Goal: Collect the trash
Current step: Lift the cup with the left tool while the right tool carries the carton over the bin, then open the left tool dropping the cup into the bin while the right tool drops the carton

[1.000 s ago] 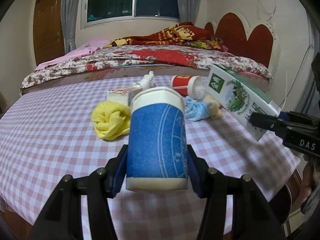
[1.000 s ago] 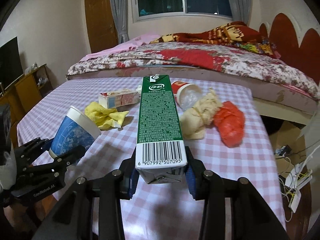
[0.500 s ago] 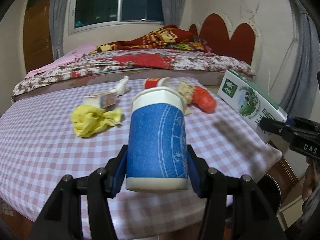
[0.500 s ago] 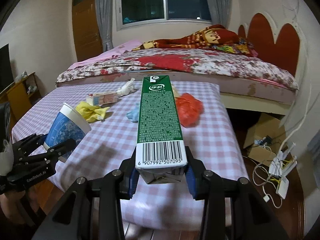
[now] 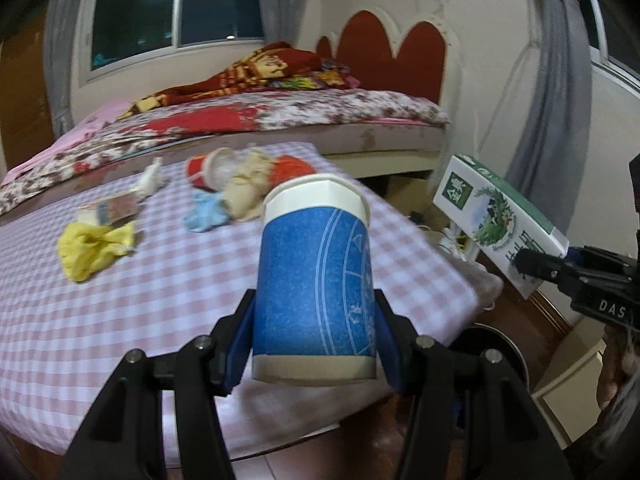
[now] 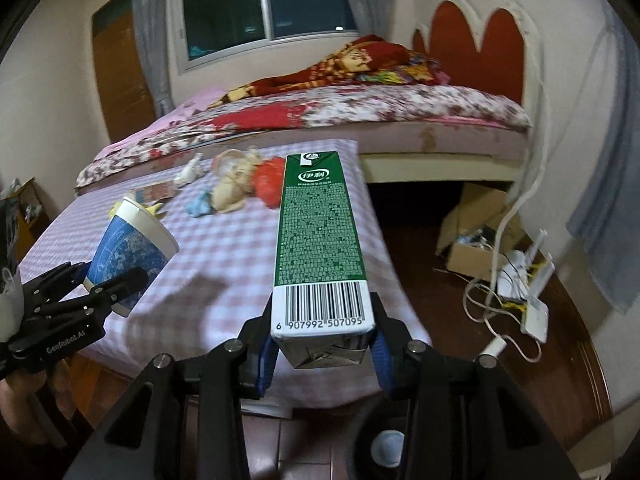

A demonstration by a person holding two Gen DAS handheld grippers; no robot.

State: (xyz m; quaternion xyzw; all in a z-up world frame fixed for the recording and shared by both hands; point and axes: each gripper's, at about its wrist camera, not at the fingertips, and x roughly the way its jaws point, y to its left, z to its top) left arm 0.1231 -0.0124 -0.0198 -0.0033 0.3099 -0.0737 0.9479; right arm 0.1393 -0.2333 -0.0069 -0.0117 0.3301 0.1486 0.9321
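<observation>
While the left tool (image 5: 316,344) was clenched on a blue paper cup (image 5: 315,280), the right tool (image 6: 323,350) was clenched on a green milk carton (image 6: 320,240). Both were held near the surface's (image 5: 160,300) right edge. Yellow cloth (image 5: 94,246), red cup (image 5: 206,168) and orange bag (image 6: 268,182) lay toward its far edge.

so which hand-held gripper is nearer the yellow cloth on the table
Left. The left hand-held gripper, holding the blue cup, hangs over the table's near edge; the right hand-held gripper, holding the green carton, is past the corner farthest from the yellow cloth.
</observation>
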